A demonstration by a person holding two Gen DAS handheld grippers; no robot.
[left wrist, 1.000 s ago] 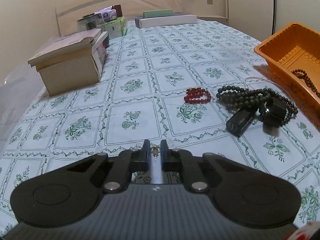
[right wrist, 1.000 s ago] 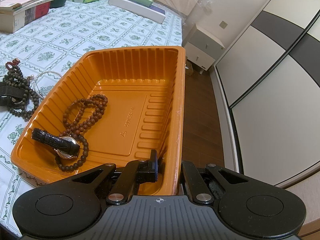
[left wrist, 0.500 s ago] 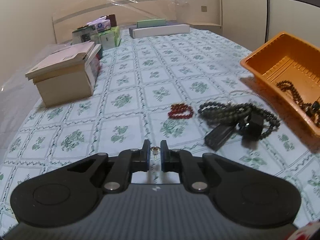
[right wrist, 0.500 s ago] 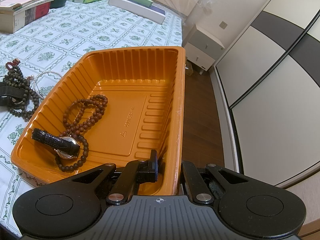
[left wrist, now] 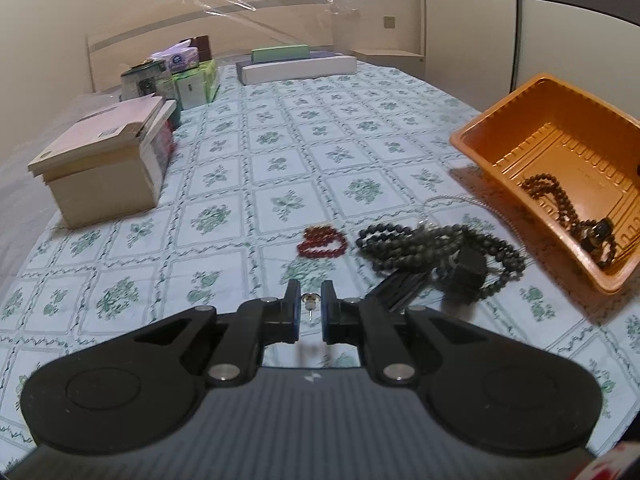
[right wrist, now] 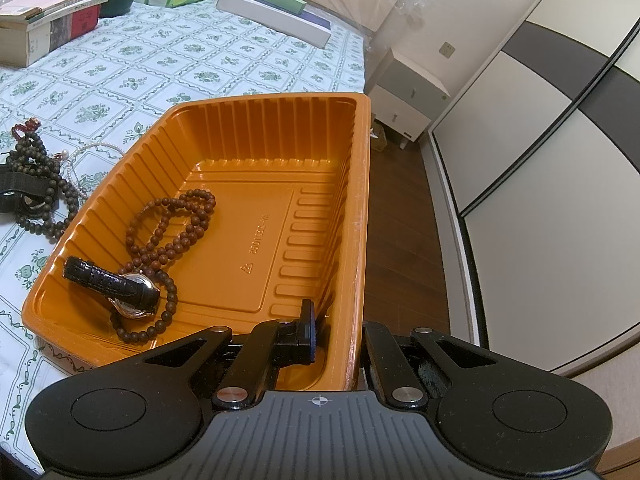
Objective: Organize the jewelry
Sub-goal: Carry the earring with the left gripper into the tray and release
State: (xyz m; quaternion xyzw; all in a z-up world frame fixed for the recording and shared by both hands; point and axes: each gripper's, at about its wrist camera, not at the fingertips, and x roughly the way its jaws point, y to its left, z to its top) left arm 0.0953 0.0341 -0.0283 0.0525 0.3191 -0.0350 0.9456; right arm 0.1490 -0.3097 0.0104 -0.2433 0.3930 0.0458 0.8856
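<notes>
- Our left gripper [left wrist: 308, 312], jaws nearly together, pinches a small silver stud earring [left wrist: 309, 300] above the floral tablecloth [left wrist: 280, 152].
- Our right gripper [right wrist: 338, 330] clamps the ribbed orange plastic tray [right wrist: 360, 208] by its side wall; the tray holds a brown bead necklace [right wrist: 172, 232] and a black-strapped watch [right wrist: 116, 284].

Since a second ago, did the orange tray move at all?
No. In the right wrist view the orange tray sits exactly where it was against the flowered tablecloth, its wall clamped in the right tongs.

Glossy ribbed orange plastic tray [right wrist: 256, 128]
</notes>
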